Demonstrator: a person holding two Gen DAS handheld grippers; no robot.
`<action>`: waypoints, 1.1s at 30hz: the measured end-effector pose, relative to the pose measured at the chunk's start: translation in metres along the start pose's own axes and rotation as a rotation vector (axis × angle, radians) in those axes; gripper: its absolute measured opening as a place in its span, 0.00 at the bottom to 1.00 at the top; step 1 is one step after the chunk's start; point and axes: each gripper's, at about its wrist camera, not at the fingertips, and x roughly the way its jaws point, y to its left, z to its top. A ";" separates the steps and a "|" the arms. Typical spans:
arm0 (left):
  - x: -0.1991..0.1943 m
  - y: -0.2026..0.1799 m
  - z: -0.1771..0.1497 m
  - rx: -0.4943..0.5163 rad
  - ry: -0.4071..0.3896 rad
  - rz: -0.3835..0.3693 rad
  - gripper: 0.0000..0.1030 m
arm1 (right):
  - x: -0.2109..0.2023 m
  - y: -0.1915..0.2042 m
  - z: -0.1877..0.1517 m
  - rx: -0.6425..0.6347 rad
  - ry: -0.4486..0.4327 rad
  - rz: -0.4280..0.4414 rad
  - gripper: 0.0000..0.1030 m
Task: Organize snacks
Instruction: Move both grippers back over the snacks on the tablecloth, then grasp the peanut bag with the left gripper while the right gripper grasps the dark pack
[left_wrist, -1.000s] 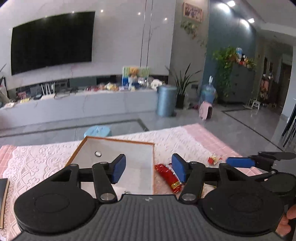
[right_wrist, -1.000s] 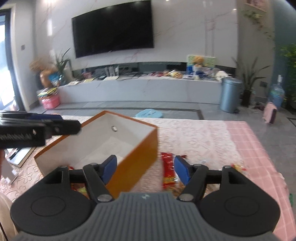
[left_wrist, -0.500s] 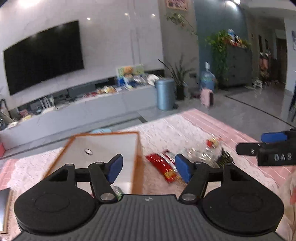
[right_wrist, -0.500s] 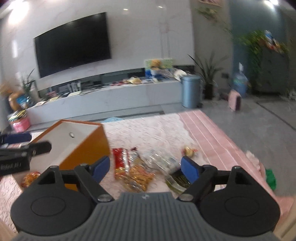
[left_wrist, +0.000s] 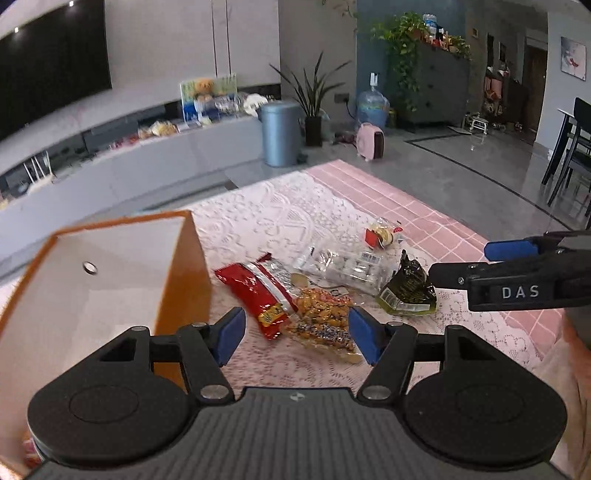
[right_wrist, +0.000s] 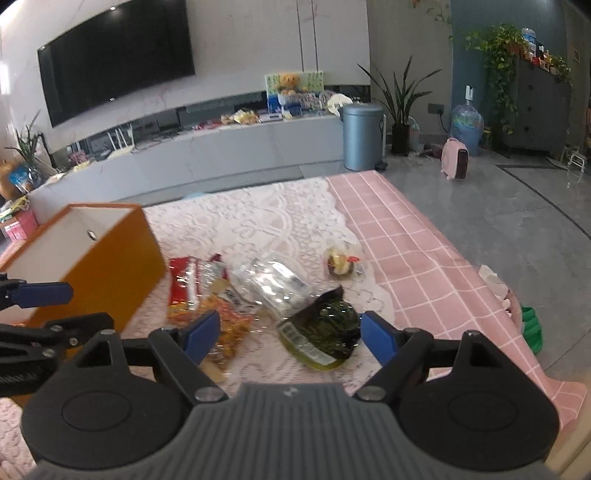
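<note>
Red snack packet (left_wrist: 259, 291) lies lengthwise, slanting away toward orange box (left_wrist: 184, 280).

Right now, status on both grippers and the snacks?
Left gripper and right gripper open, empty, jaws just widened. Snack packets loose on the lace cloth, none gripped. Orange box beside them; nothing blocking.
</note>
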 end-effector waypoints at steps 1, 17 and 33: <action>0.004 0.001 0.001 -0.005 0.006 -0.006 0.73 | 0.006 -0.004 0.001 0.004 0.008 -0.003 0.74; 0.065 -0.002 0.004 0.000 0.108 -0.062 0.73 | 0.076 -0.025 -0.003 0.115 0.130 0.072 0.57; 0.124 -0.004 0.002 0.072 0.191 -0.112 0.80 | 0.111 -0.048 0.003 0.213 0.127 -0.021 0.69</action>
